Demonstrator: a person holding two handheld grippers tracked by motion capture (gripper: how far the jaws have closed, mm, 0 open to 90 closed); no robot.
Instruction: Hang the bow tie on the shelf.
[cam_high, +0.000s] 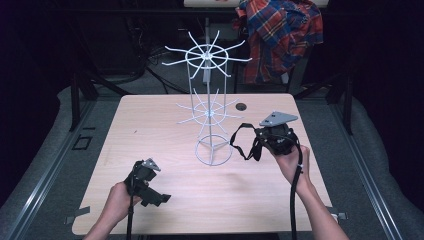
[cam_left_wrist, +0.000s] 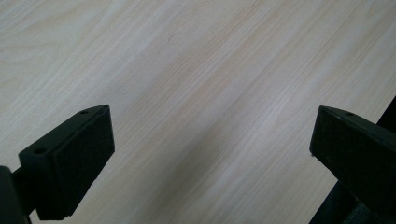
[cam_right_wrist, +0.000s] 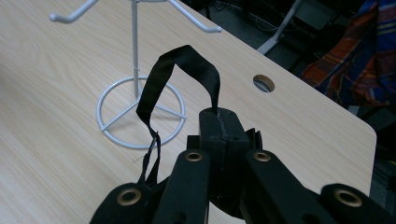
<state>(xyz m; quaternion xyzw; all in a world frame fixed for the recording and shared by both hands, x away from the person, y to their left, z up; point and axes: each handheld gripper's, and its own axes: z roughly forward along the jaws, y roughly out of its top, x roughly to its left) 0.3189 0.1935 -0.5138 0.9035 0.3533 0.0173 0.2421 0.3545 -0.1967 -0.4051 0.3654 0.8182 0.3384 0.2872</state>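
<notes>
R claw (cam_right_wrist: 223, 135) clamped on strap (cam_right_wrist: 187, 63)

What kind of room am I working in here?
Probably a lab or recording workspace, not a home: a bare wooden table with a cable hole, dark surroundings with cables on the floor, and a plaid shirt draped behind.

The light wooden tabletop (cam_high: 150, 130) carries a white wire rack (cam_high: 212, 112), standing upright near its far middle.
</notes>
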